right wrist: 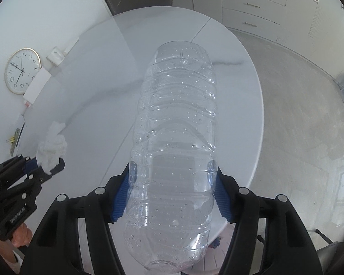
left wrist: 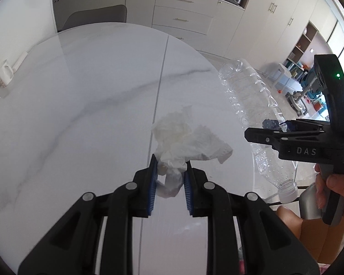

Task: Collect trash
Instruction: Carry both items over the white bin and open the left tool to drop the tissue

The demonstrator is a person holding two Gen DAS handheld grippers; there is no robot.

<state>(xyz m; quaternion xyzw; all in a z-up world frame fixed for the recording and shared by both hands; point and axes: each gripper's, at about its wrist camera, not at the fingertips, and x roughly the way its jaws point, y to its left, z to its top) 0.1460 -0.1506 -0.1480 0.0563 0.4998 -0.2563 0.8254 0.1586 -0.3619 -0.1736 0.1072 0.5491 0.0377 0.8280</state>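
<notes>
My left gripper (left wrist: 170,162) is shut on a crumpled white tissue (left wrist: 185,142) and holds it above the white marble table (left wrist: 80,91). It also shows at the left of the right wrist view (right wrist: 49,167), with the tissue (right wrist: 51,147) in it. My right gripper (right wrist: 172,171) is shut on a clear, empty plastic bottle (right wrist: 175,142), gripped across its body. In the left wrist view the right gripper (left wrist: 266,129) holds the bottle (left wrist: 252,96) off the table's right edge, the open neck pointing down and toward me.
A grey chair (left wrist: 96,17) stands at the table's far side. Cream drawers and cabinets (left wrist: 183,18) line the back wall. A wall clock (right wrist: 22,70) hangs at left. Bare grey floor (right wrist: 297,114) lies right of the table.
</notes>
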